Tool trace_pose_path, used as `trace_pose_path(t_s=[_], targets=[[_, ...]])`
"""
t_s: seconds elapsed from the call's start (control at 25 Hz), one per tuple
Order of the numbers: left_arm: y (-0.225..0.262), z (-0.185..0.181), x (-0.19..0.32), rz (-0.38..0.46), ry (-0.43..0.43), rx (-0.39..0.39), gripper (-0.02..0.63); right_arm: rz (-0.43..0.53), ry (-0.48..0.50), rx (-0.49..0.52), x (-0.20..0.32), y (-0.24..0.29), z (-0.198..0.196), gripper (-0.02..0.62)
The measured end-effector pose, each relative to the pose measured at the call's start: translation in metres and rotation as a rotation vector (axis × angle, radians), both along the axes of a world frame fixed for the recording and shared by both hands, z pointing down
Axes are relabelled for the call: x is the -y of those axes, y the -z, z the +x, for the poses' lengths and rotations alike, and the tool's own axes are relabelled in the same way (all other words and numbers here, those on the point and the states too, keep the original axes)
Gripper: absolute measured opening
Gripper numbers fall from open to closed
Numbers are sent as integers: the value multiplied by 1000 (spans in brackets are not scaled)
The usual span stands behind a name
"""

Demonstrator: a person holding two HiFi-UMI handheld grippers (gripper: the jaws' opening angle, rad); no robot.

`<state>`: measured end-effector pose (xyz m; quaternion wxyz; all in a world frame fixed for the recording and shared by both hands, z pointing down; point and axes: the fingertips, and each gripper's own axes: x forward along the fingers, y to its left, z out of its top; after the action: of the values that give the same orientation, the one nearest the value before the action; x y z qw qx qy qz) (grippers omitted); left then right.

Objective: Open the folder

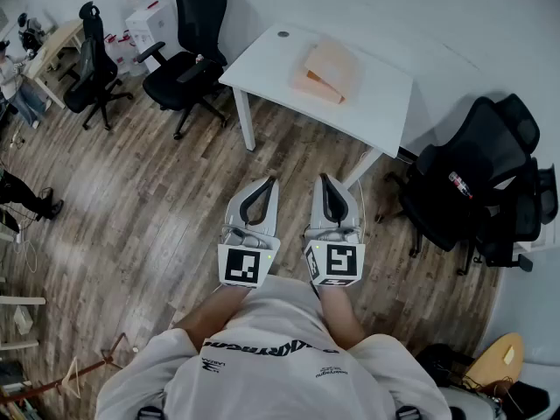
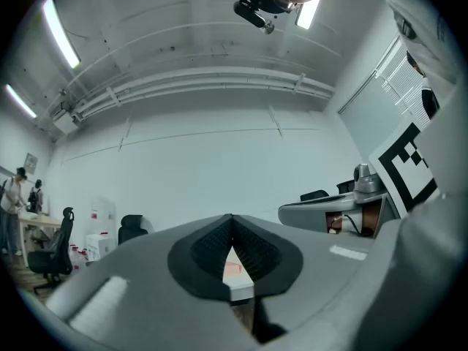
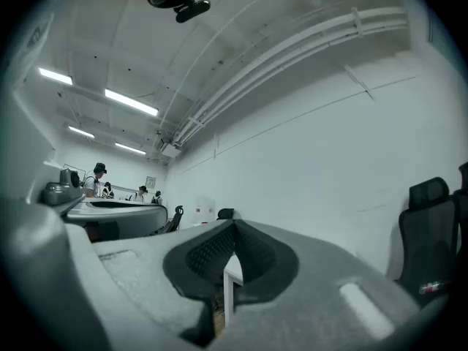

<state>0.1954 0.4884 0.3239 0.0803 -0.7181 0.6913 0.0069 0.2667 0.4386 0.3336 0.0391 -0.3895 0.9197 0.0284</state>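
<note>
A peach-coloured folder [image 1: 325,71] lies shut on a white table [image 1: 378,103] across the room, well ahead of both grippers. I hold the left gripper [image 1: 270,180] and the right gripper [image 1: 323,178] side by side at waist height, pointing toward the table, both shut with nothing in them. In the left gripper view, the tips of the left gripper [image 2: 232,216] meet, and a sliver of the folder [image 2: 233,267] and table [image 2: 240,291] shows through the gap below them. The right gripper [image 3: 234,224] also has its tips together, with the table's edge [image 3: 233,273] seen behind.
Wooden floor lies between me and the table. Black office chairs stand at the table's left [image 1: 197,38], further left [image 1: 92,68] and at its right [image 1: 477,178]. A small dark round object [image 1: 283,34] sits at the table's far corner. White boxes [image 1: 153,20] stand by the wall.
</note>
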Motion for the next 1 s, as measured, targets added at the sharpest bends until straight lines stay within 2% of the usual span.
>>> trace_pose_path(t_s=[0.28,0.68,1.0], targets=[[0,7,2,-2,13,3,-9,-5,40,35,2,2,7,-5],[-19,9,-8,-37,32,2,-9,-36,26,40,1,-11,12,-5],[-42,-39,32,-55,41,-41,-9,-49,33,-4,39,-30,-40,-4]])
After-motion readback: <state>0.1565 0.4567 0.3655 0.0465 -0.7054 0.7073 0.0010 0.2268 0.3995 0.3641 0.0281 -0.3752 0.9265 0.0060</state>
